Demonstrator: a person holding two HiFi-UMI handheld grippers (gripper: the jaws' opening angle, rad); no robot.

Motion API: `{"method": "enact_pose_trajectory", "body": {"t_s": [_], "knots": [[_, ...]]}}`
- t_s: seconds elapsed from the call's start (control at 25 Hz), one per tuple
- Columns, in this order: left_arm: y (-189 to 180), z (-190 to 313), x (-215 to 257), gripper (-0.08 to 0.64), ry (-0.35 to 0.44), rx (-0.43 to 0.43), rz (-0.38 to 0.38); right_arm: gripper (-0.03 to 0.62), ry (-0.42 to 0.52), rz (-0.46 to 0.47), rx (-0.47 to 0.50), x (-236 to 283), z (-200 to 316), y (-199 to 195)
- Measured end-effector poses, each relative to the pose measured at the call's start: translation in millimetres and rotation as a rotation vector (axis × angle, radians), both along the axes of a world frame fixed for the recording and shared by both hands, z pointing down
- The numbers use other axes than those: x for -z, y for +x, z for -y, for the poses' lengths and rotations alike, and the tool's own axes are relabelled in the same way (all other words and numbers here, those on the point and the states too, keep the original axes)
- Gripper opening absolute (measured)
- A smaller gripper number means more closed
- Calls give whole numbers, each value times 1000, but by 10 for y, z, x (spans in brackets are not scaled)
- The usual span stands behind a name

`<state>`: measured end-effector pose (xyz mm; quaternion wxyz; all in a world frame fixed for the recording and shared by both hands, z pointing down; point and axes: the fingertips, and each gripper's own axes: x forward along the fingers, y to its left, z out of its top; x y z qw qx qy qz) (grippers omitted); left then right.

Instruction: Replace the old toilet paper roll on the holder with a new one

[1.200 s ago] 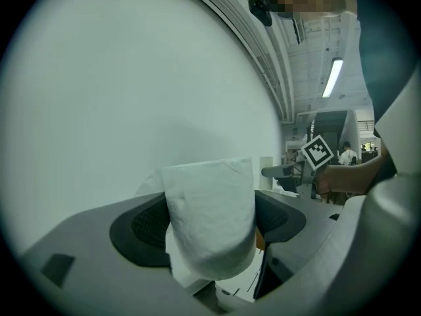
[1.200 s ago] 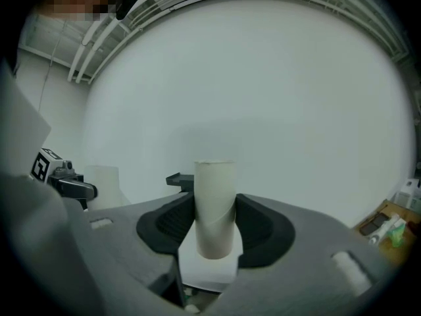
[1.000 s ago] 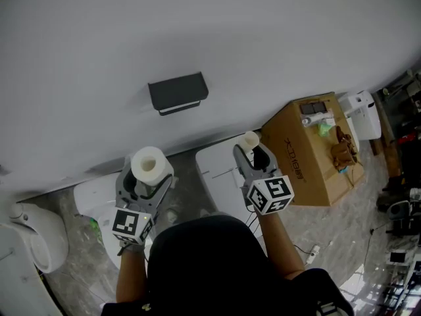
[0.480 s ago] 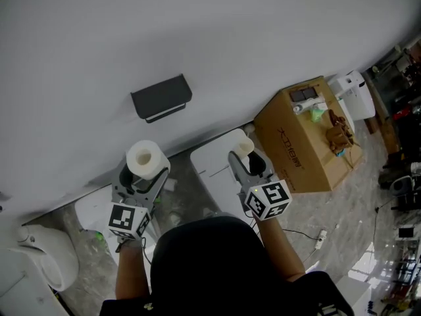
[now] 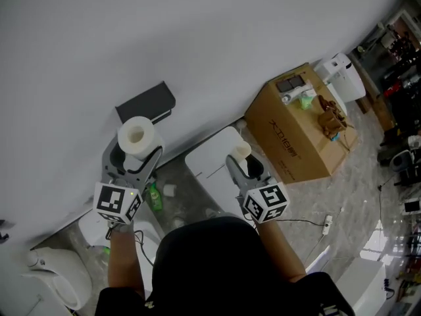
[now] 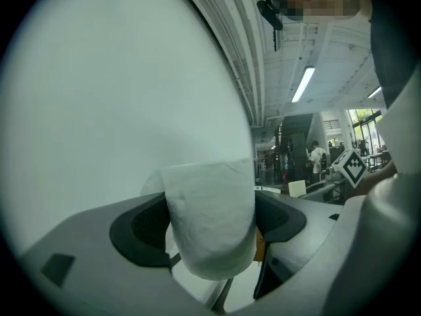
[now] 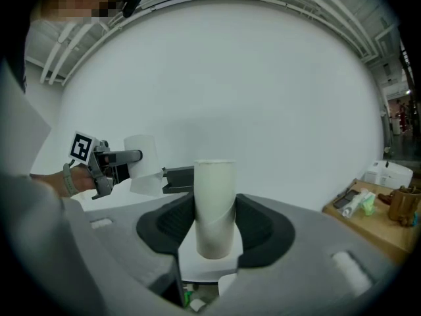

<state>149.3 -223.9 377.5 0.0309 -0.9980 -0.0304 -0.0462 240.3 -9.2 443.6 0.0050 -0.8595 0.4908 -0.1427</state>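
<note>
Spanning the upper field of the head view, a smooth, matt, pale-grey wall (image 5: 197, 31) meets a marbled grey floor (image 5: 368, 196). Right of centre stands a brown cardboard box (image 5: 296, 133), rectangular, with small items on its top face. Beside it lies a white, glossy slab (image 5: 214, 166) with rounded corners; what it belongs to cannot be told. Fixed to the wall is the dark holder (image 5: 146, 102), a flat-topped, box-like bracket.

The left gripper (image 5: 135, 151) is closed on the new toilet paper roll (image 5: 136, 135) — a full white cylinder of soft, faintly quilted tissue with an open core. It stands upright between the two black ribbed pads (image 6: 141, 226), which press its sides. In the head view the roll sits just in front of the holder's lower edge; whether they touch cannot be told.

The right gripper (image 5: 243, 162), well apart over the white slab, clamps the old roll (image 5: 242, 151) — a bare, pale cardboard tube with a spiral seam. It is held upright at mid-height between the pads (image 7: 260, 226), its top rim clear above them
</note>
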Motion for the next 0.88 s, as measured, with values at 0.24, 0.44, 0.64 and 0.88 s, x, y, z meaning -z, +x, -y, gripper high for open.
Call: {"method": "enact_pose_trajectory", "body": {"t_s": [0.24, 0.44, 0.64, 0.88], "knots": [[315, 187, 211, 399, 59, -12, -19, 187, -5, -6, -69, 20, -202, 47], [567, 317, 255, 397, 74, -18, -23, 187, -13, -6, -115, 6, -350, 50], [789, 444, 192, 397, 59, -17, -3, 187, -17, -6, -155, 33, -477, 48], [942, 562, 44, 397, 53, -5, 33, 187, -25, -5, -210, 29, -680, 17]]}}
